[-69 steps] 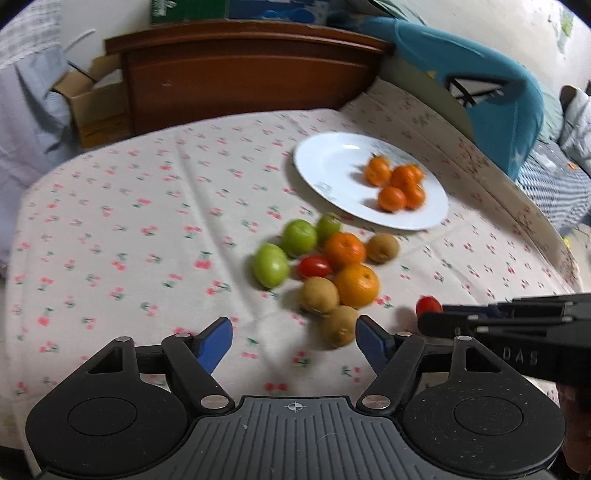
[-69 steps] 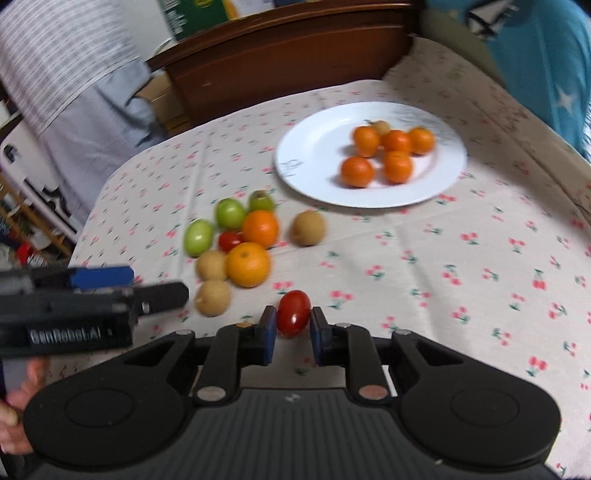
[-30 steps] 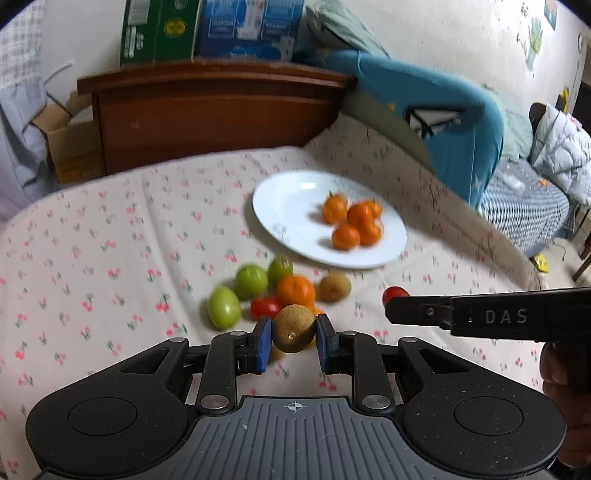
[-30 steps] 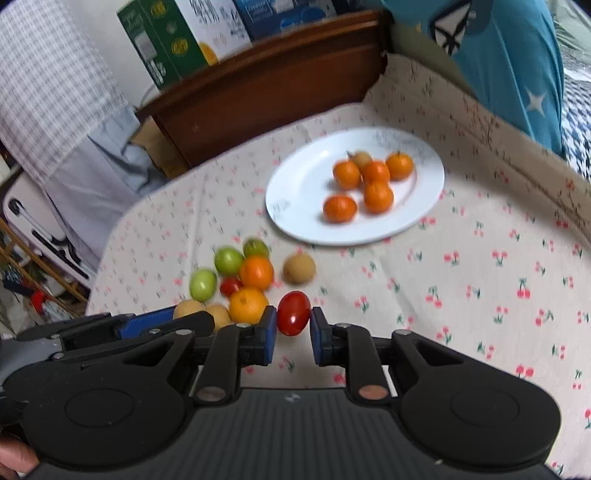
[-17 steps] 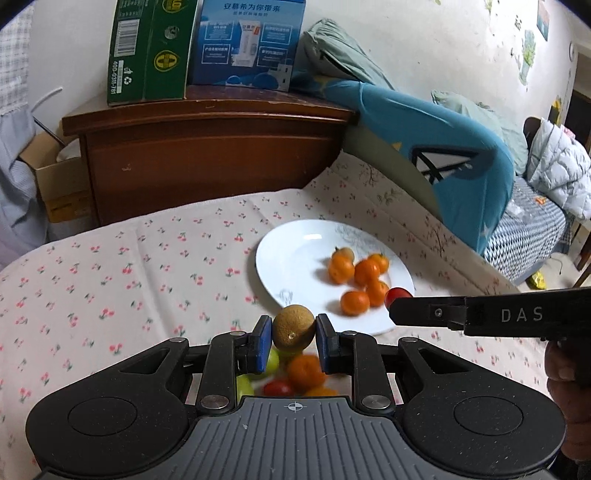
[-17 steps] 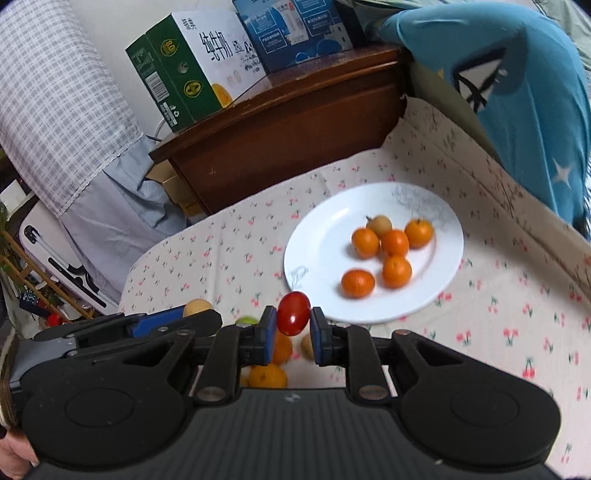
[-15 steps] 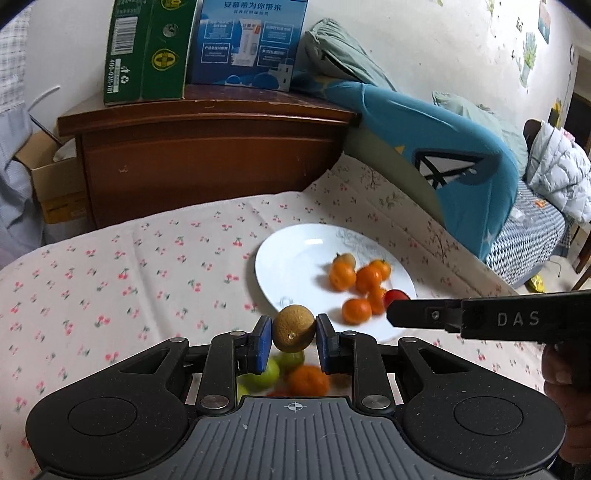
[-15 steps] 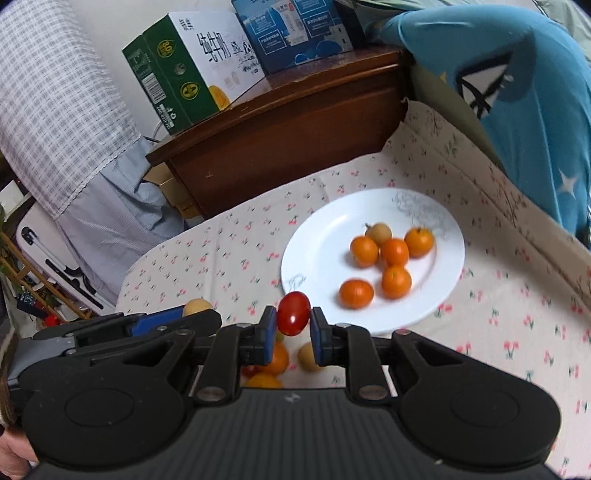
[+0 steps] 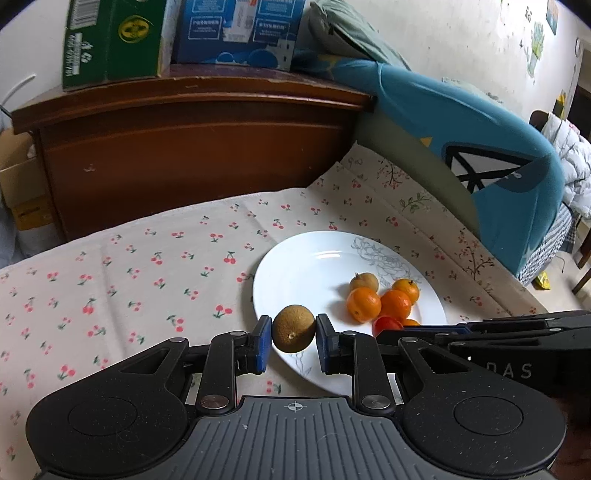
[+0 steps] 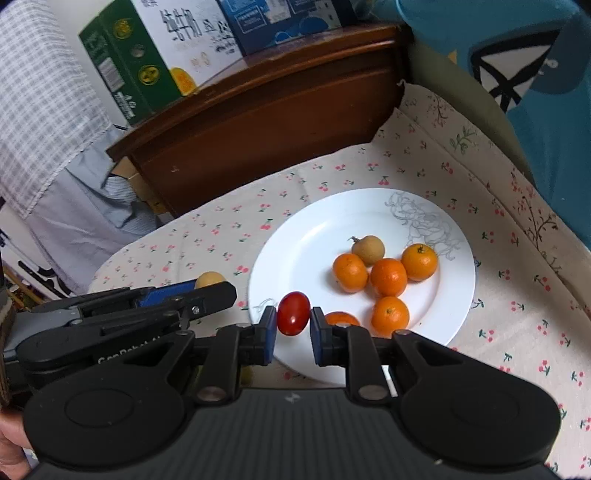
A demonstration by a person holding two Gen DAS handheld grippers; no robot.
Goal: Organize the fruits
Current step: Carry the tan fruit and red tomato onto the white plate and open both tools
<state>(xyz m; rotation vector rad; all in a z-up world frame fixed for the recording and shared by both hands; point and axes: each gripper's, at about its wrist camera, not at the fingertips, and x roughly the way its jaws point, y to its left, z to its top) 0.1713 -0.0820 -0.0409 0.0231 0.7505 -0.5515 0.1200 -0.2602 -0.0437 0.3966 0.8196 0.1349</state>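
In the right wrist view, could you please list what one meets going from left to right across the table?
Left gripper holding a brown fruit → cherry tomato in the right gripper → brown longan → rightmost orange → plate rim.

Soft even light; sharp; fisheye-bent, dark corners.

We see a dark wooden headboard [image 9: 192, 147] beyond the cherry-print cloth [image 9: 147, 266], with a green carton [image 9: 110, 40] and a blue box [image 9: 236, 33] standing side by side on top of it. To the right lies a teal blanket [image 9: 480, 147], and in the right wrist view a checked fabric [image 10: 40, 110] hangs at far left.
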